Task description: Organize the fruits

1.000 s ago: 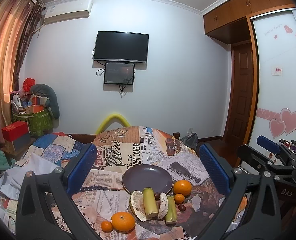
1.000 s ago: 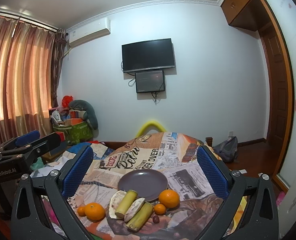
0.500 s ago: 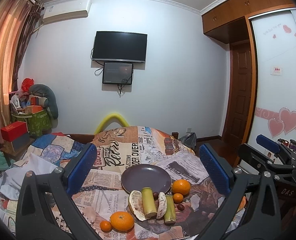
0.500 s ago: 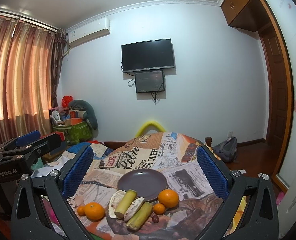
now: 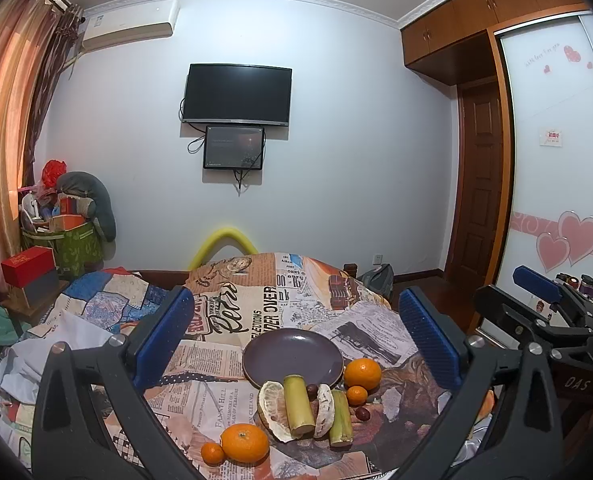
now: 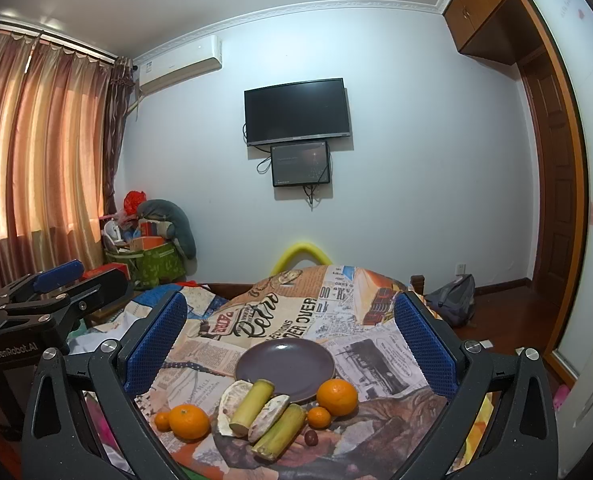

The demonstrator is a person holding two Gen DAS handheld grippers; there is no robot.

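An empty dark purple plate (image 5: 292, 356) (image 6: 284, 368) sits on a table with a newspaper-print cloth (image 5: 256, 304). In front of it lie two large oranges (image 5: 362, 373) (image 5: 244, 442), two small ones (image 5: 356, 395) (image 5: 212, 453), two sugarcane pieces (image 5: 297, 402) (image 5: 339, 416), two pomelo pieces (image 5: 270, 408) (image 5: 323, 410) and dark dates (image 5: 362, 413). My left gripper (image 5: 296, 340) is open and empty, above and short of the fruit. My right gripper (image 6: 290, 344) is open and empty, likewise. Each gripper shows at the edge of the other's view (image 5: 536, 300) (image 6: 56, 296).
A bed with patchwork bedding (image 5: 76, 312) lies left of the table. A green basket of clutter (image 5: 68, 236) and a red box (image 5: 28, 266) stand by the curtains. A yellow foam arch (image 5: 224, 240) is behind the table. A bag (image 6: 452, 300) lies on the floor.
The left wrist view has shifted slightly, so the fruit sits a little lower and left in the frame. The right gripper has hardly moved. Both stay open.
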